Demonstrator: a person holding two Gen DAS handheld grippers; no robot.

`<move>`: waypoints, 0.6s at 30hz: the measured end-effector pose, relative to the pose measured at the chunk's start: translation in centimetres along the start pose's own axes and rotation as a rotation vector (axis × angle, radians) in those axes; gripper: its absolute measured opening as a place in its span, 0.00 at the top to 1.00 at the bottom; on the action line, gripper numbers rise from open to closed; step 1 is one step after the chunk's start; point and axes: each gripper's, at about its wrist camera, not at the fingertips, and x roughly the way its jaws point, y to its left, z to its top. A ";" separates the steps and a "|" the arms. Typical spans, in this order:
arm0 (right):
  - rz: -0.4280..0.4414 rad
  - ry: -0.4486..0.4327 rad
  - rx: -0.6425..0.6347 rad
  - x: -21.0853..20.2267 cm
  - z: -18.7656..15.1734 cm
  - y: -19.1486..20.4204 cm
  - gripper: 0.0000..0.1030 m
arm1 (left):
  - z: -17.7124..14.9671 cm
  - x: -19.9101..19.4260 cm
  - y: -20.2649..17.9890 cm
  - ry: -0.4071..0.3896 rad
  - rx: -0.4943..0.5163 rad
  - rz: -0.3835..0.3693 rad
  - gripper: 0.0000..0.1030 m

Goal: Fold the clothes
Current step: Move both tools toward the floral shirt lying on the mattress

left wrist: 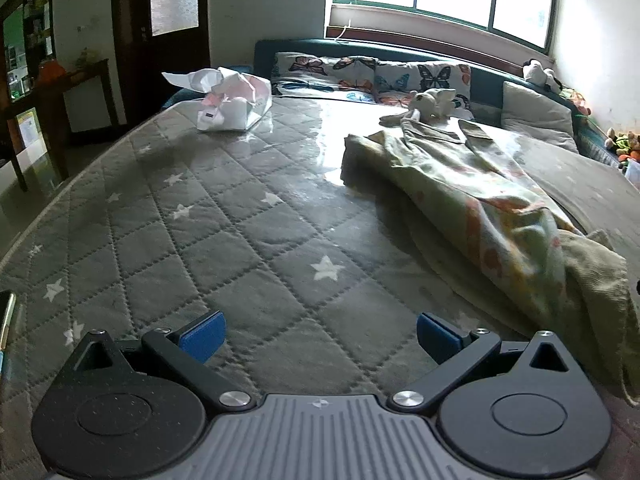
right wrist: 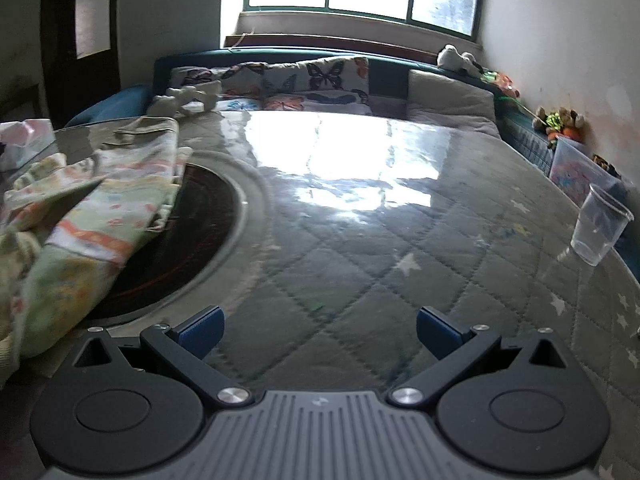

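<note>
Just ahead of the left gripper (left wrist: 321, 337), whose blue pads stand wide apart with nothing between them, lies bare grey quilted cover with white stars under a glossy sheet on the worktop (left wrist: 224, 216). Off to that gripper's right, and running away from it toward the far side, the garment (left wrist: 476, 200) lies crumpled in a long heap; it is pale green with orange and yellow patches, and its near end bunches up close beside the gripper's right arm without touching the pads. Farther ahead and to the left sits a white and pink paper bag (left wrist: 232, 100). The right gripper (right wrist: 320, 332) is likewise spread wide and holds nothing. From its view the same garment (right wrist: 92, 216) lies to the left, draped over part of a dark round inset (right wrist: 192, 240) in the worktop. Well to the right of this gripper stands a clear plastic cup (right wrist: 600, 226), upright near the edge.
</note>
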 end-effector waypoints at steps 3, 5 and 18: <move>0.018 -0.003 0.002 -0.8 -0.3 0.7 0.00 | -0.2 -0.3 -0.4 -0.001 0.007 -0.010 0.00; 0.024 -0.007 0.001 -1.4 -0.5 1.1 0.00 | -0.4 -0.5 -0.7 -0.001 0.011 -0.017 0.00; 0.063 -0.030 0.007 -4.7 -1.8 2.7 0.00 | -1.6 -1.7 -2.1 0.003 0.036 -0.049 0.00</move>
